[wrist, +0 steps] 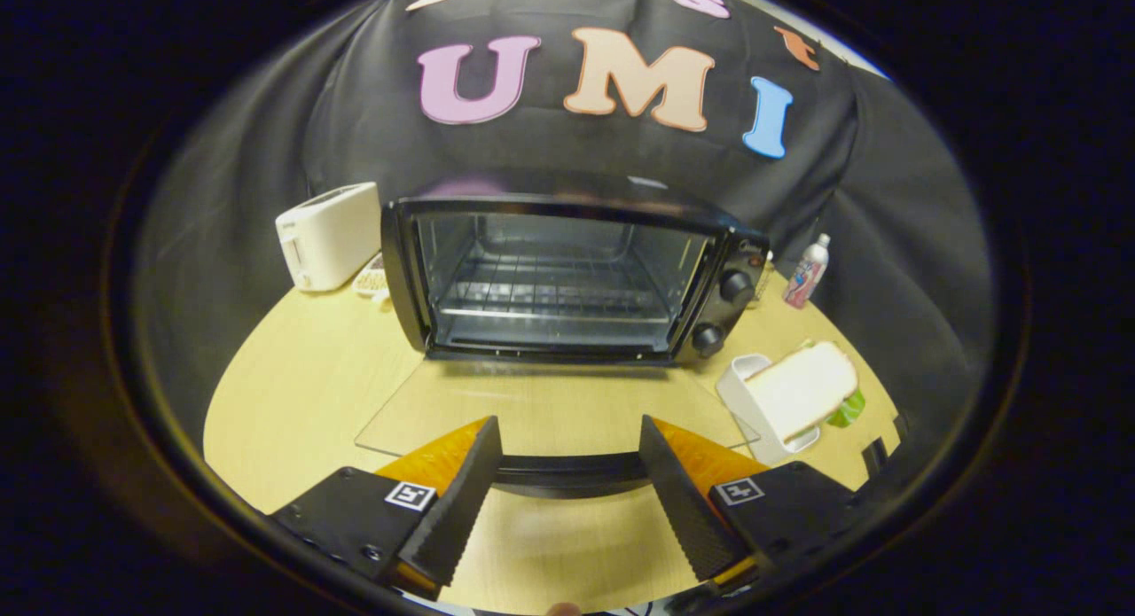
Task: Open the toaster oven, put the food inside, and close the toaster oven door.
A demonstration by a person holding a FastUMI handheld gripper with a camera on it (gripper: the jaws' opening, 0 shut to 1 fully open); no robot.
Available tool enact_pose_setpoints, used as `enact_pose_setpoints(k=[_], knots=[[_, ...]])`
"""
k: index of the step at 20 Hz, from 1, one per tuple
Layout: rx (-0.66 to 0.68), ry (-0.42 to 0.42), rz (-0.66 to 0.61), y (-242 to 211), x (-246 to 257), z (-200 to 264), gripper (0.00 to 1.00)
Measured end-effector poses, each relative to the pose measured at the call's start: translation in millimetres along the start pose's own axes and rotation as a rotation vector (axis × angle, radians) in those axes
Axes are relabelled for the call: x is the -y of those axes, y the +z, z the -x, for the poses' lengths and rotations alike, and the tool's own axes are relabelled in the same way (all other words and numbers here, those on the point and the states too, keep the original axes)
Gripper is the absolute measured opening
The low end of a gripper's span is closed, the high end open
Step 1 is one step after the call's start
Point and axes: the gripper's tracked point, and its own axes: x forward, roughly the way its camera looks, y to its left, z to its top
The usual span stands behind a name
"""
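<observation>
My jaws (567, 487) stand wide apart and hold nothing; the two black serrated fingers (457, 501) angle outward, each backed by an orange wedge and a small square marker. Between them lies the dark handle (567, 471) of the toaster oven's door, and I cannot tell whether either finger touches it. The glass door (550, 412) is fully down, lying flat over the pale wooden worktop (293, 385) just ahead of my fingers, and the wood shows through it. Beyond the door sits the black toaster oven (567, 279), its cavity open toward me, with a wire rack (550, 301) inside and nothing on that rack. Two round knobs (720, 312) sit one above the other on its right-hand panel. The food, a slice of white bread (802, 387), leans tilted in a white holder (754, 403) on the worktop, off to the right of the door and well apart from my fingers; something green (849, 409) pokes out just behind it. Further back on that side stands a small bottle (808, 272) beside the oven. To the left of the oven rests a white toaster (328, 235), with a small pale item (372, 281) I cannot make out tucked between the two.
</observation>
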Motion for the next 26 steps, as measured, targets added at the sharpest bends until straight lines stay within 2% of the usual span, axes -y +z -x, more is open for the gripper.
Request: enact_pose_setpoints(k=[6, 10, 13, 16, 20, 23, 26], knots=[[-0.085, 0.015, -0.028, -36, -6, -17, 0.98], [-0.087, 0.018, -0.053, -32, -5, -18, 0.98], [-0.041, -0.006, -0.086, -11, 16, -13, 1.00], [0.040, -0.091, -0.188, 24, 74, -8, 1.00], [0.113, -0.280, -0.307, 52, 181, -1, 1.00], [0.119, -0.394, -0.379, 52, 251, 1, 1.00], [0.108, -0.446, -0.468, 39, 300, -3, 1.00]])
